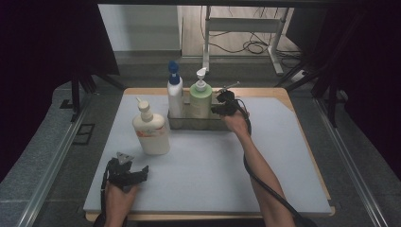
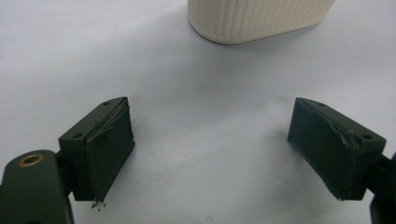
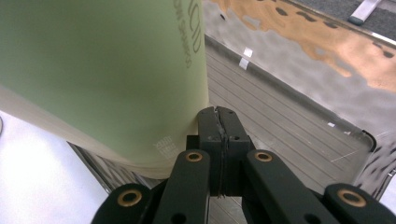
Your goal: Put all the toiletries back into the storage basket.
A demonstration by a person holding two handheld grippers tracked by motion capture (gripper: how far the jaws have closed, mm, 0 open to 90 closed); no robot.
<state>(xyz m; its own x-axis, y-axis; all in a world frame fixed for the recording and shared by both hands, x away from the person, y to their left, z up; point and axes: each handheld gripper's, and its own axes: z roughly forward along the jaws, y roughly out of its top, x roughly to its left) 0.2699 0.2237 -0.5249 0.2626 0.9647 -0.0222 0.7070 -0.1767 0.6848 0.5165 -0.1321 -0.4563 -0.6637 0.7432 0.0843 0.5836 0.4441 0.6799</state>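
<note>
Right claw [image 3: 219, 122] has jaws pressed together, nothing between them, tip inside the clear tray [image 1: 187, 122] just beside the green pump bottle [image 1: 200, 99]. That bottle stands upright in the tray at the desk's [image 1: 208, 175] far side, next to a blue-capped white bottle [image 1: 174, 94]. Left claw [image 2: 210, 149] is spread wide, empty, near the cream bottle [image 1: 150, 128].

Table [image 1: 283, 156] evenly lit, dark surrounds; green bottle [image 3: 102, 70] soft-focus close up; glare on tray [image 3: 299, 135] wall.
</note>
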